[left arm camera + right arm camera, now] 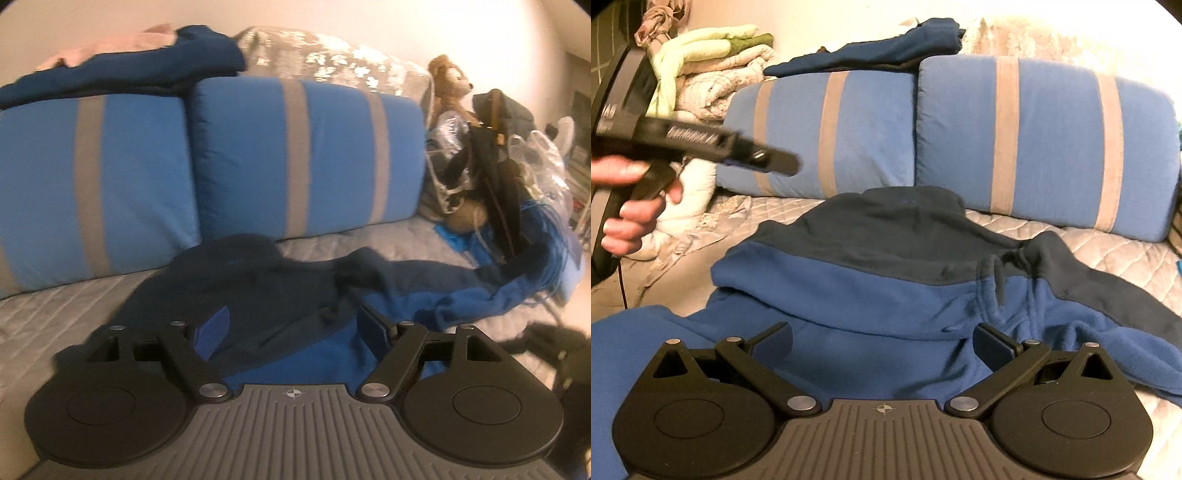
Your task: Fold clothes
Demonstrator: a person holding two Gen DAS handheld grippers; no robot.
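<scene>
Here the two-tone fleece garment, royal blue below and dark navy above (886, 280), lies spread on the pale quilted bedcover (1100, 243), its navy upper part toward the blue pillows with beige stripes (1045, 144) and its blue body toward both cameras. Its long axis, for the part in view, runs crosswise: one sleeve (1108, 299) trails off to the right, while the left side looks already doubled over into a thick edge.

The right gripper (882, 343) hovers directly above the blue body, jaws wide apart and holding nothing; the cloth lies straight ahead and below them.

The left gripper (295, 325) is likewise spread and empty. Seen from the right wrist view, it is raised off to the left, in the person's hand (631, 206), clear of the cloth.

The right gripper seems nearer the trailing sleeve, so that sleeve would fall to it.
</scene>
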